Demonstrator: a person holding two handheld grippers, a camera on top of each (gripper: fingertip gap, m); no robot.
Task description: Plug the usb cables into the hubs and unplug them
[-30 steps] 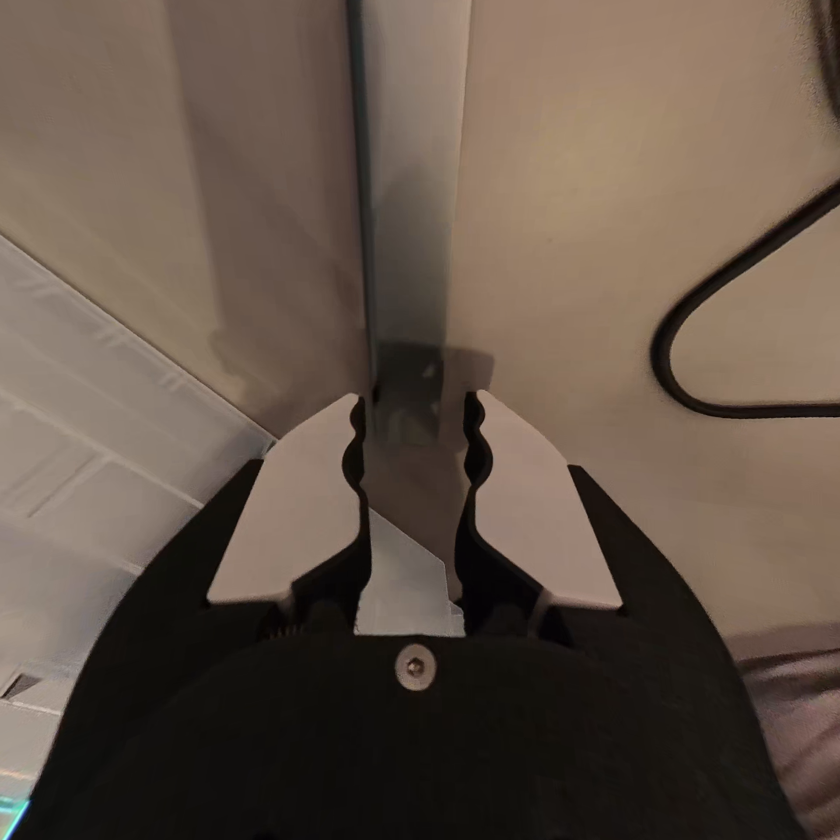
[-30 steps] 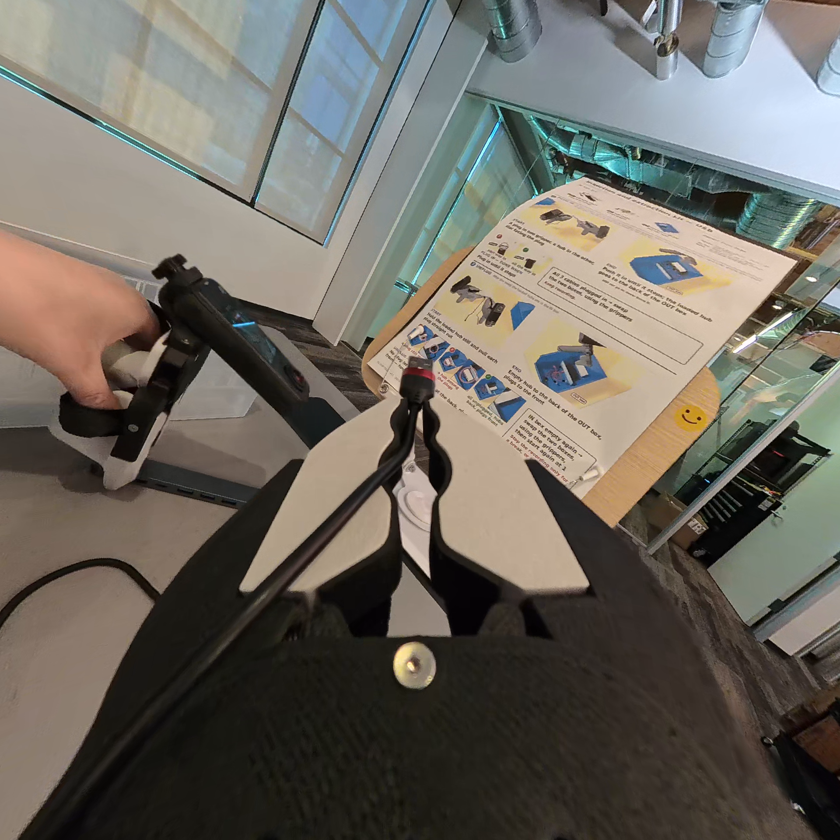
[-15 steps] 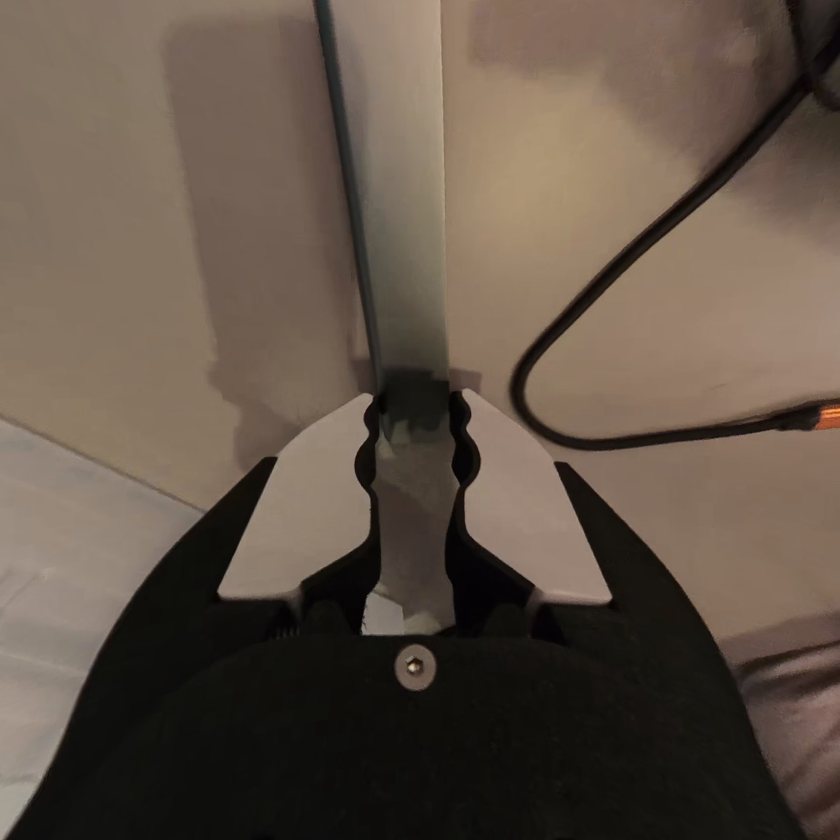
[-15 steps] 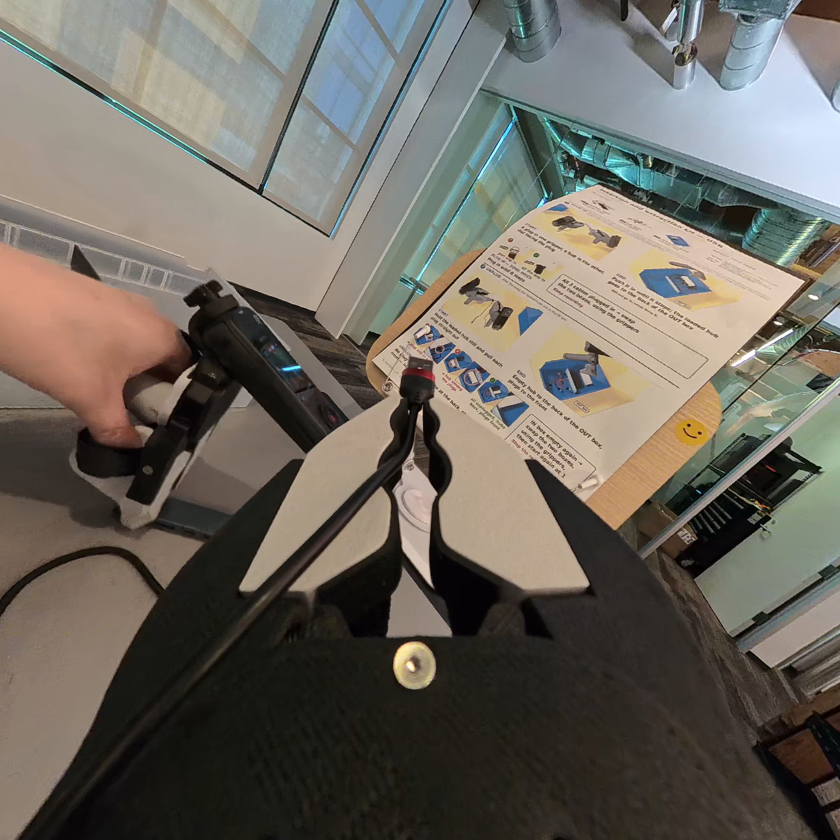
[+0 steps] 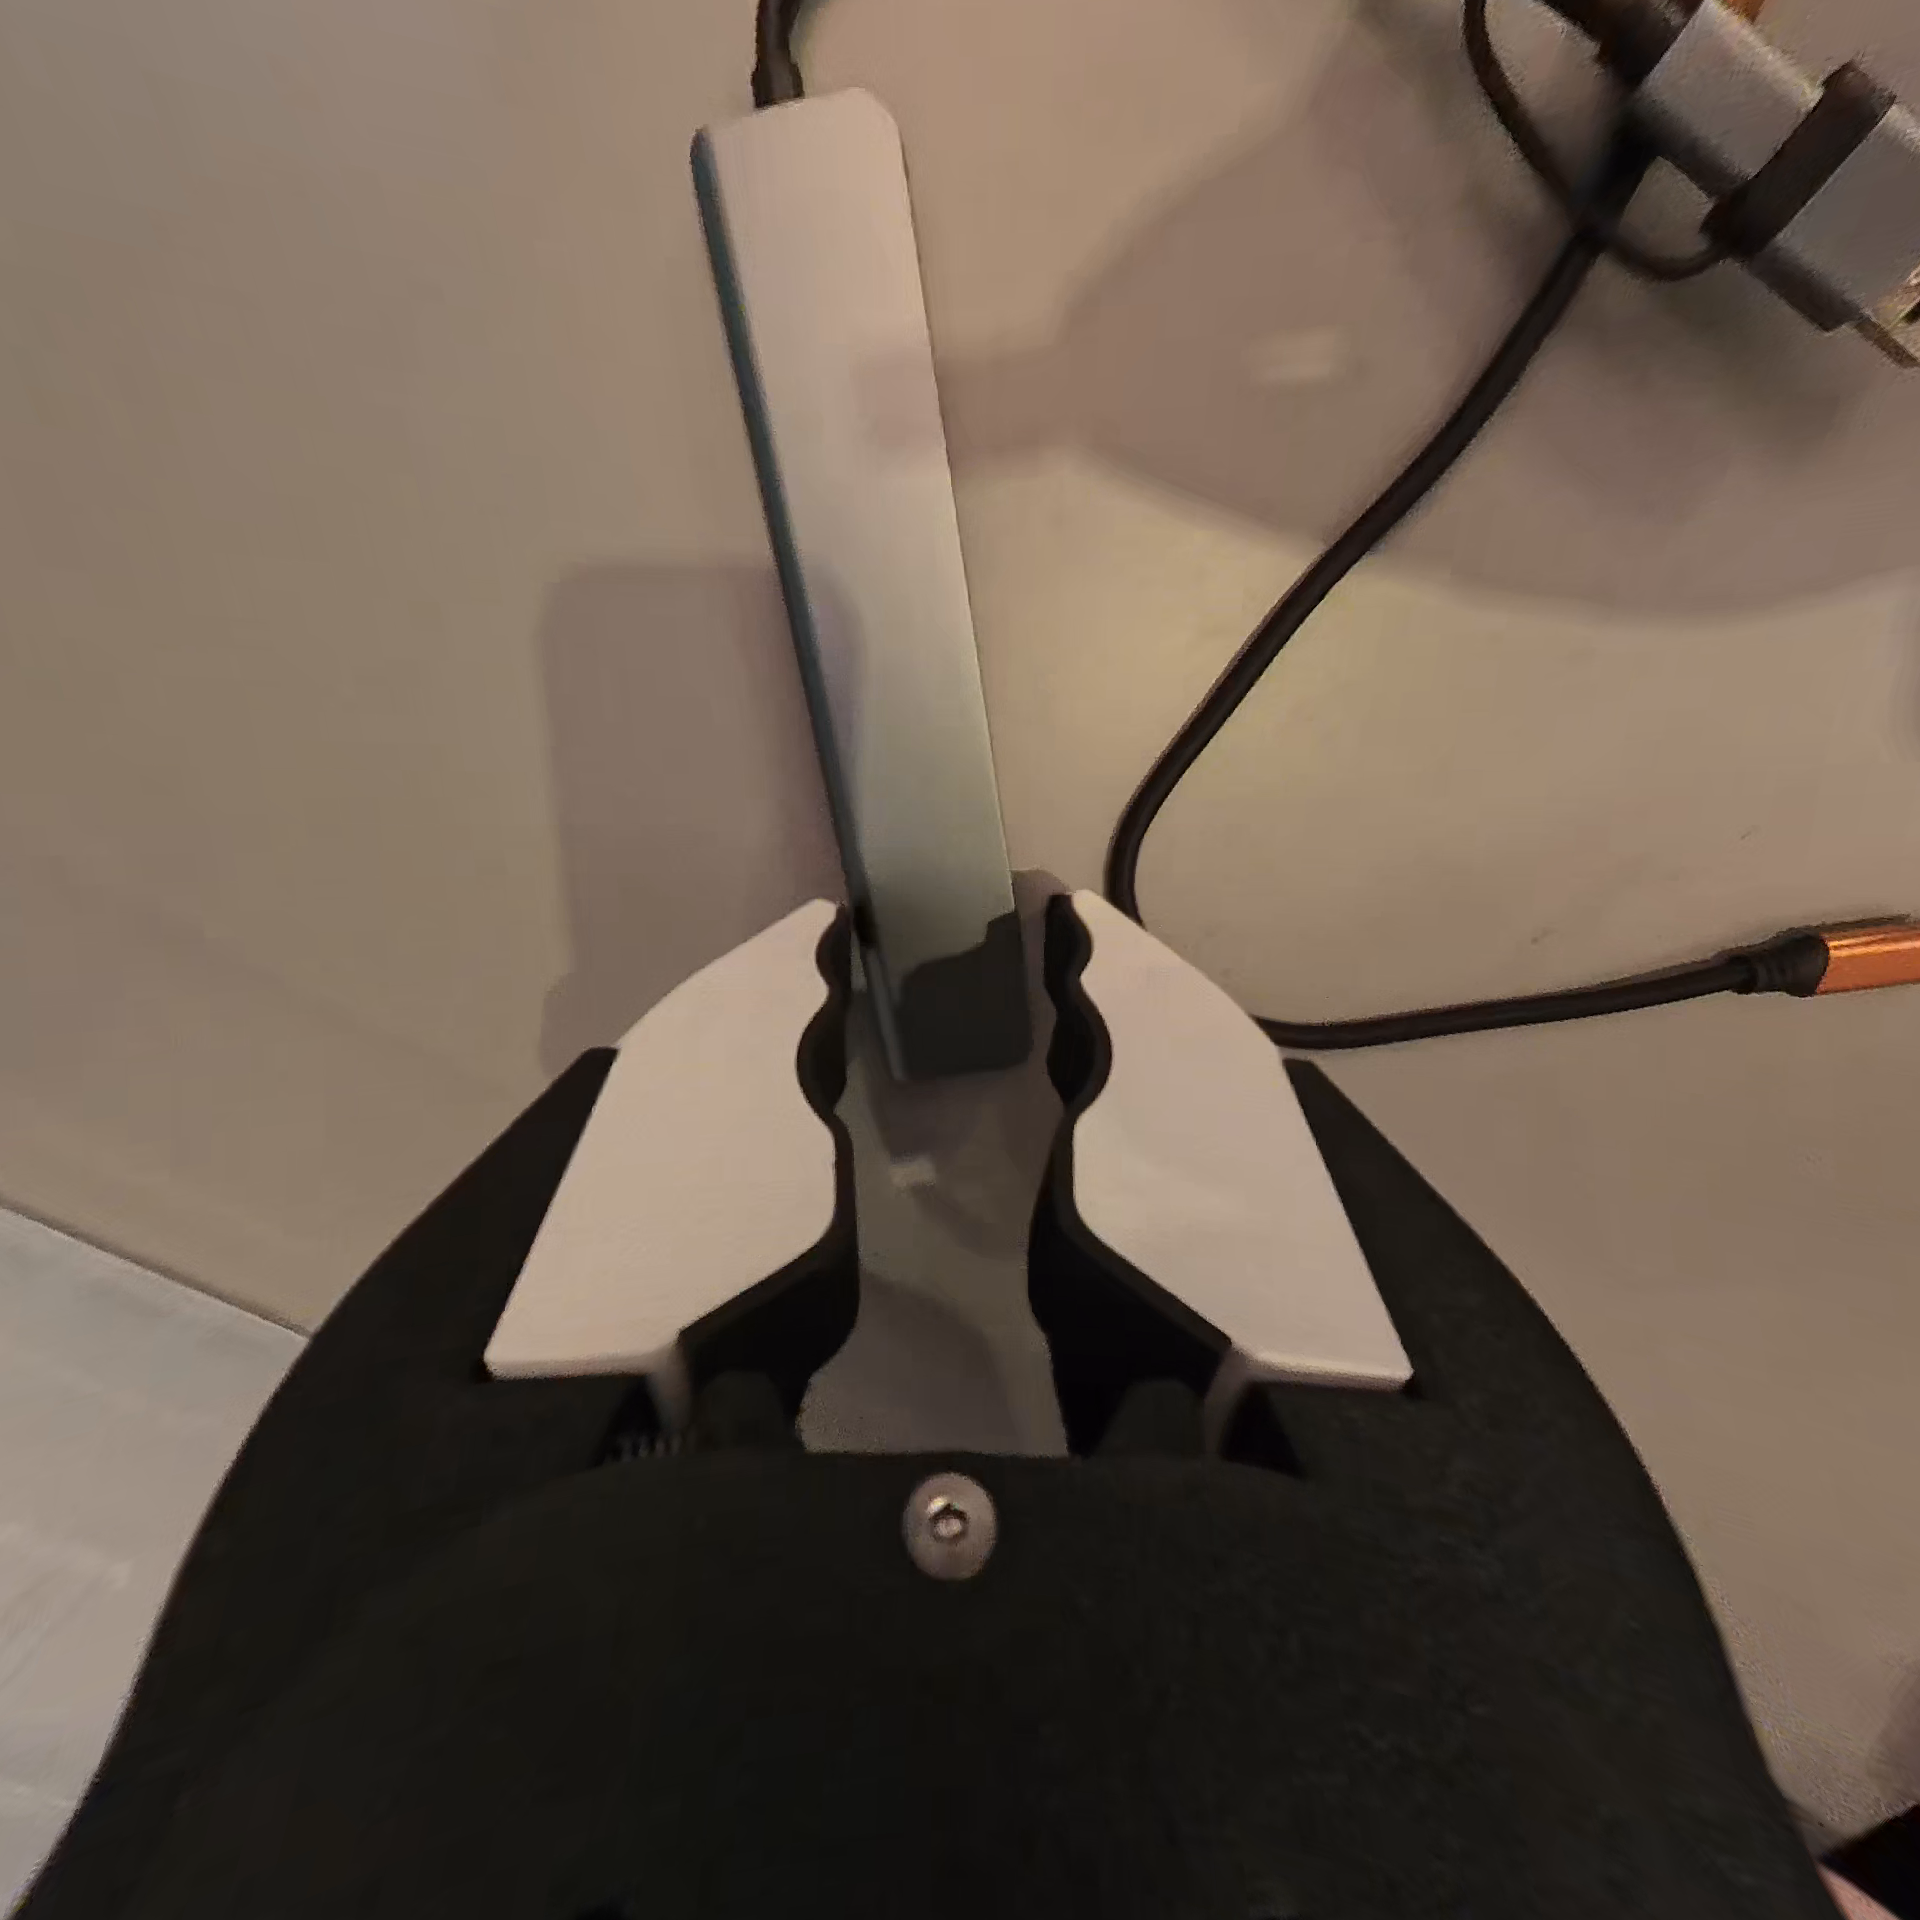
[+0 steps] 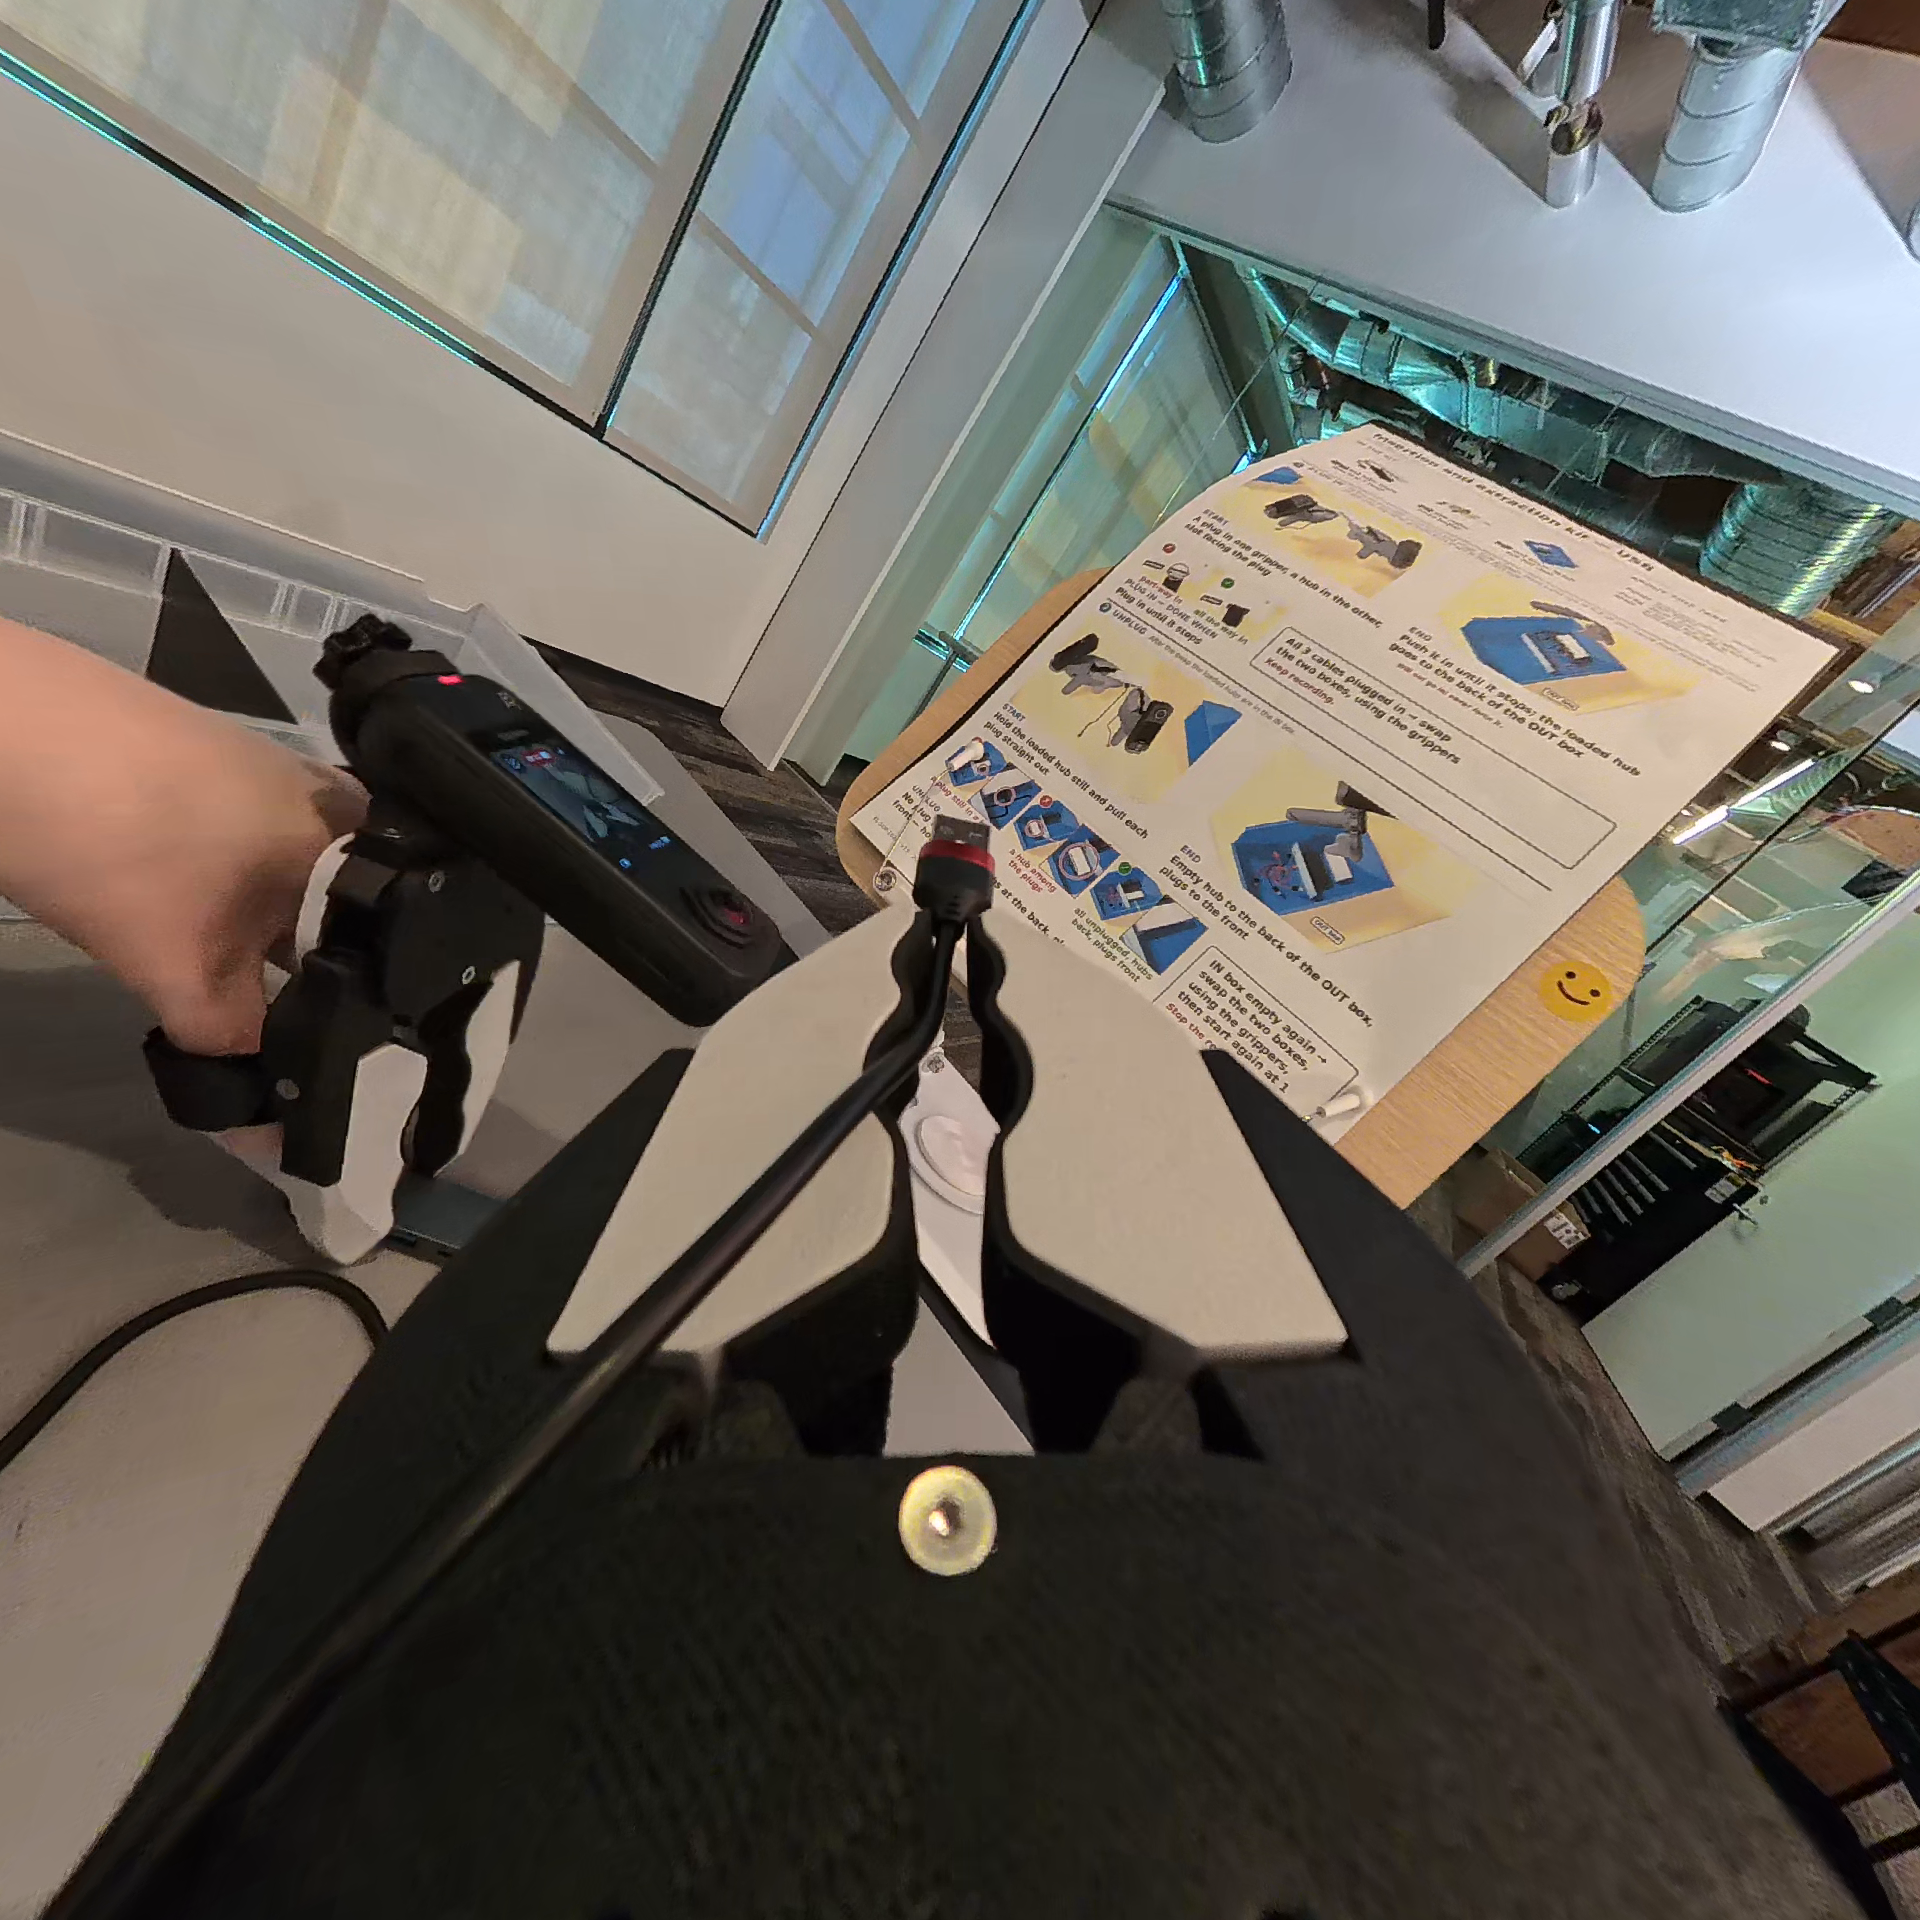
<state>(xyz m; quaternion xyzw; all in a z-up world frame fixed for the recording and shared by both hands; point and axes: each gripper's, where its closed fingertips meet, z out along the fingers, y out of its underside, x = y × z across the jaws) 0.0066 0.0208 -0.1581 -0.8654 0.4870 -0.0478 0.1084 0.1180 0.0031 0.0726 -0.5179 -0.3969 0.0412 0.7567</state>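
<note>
A long silver hub (image 5: 862,520) lies on the beige table (image 5: 312,520) with a black cable at its far end. My left gripper (image 5: 945,935) straddles the hub's near end with its jaws narrowly apart; a thin gap shows at the right finger. From the right wrist view the left gripper (image 6: 395,1195) points down onto the hub's edge (image 6: 442,1221), held by a hand (image 6: 125,831). My right gripper (image 6: 951,930) is shut on a black cable (image 6: 727,1226), raised above the table. The cable's red-collared USB plug (image 6: 954,852) sticks out past the fingertips.
A second grey hub (image 5: 1766,177) with cables lies at the far right, with an orange-tipped plug (image 5: 1860,956) and a black cable loop (image 5: 1247,675) beside it. An instruction sheet (image 6: 1351,779) leans on a wooden board. A clear bin (image 6: 260,623) stands behind the hand. Spacing between my two grippers at the tips: around 25 centimetres. The orange-tipped plug (image 5: 1860,956) is about 15 centimetres from my left fingertips.
My left gripper has slid back along the hub to its near end, so the whole hub now shows. The right gripper has kept hold of the cable and shifted only slightly.
</note>
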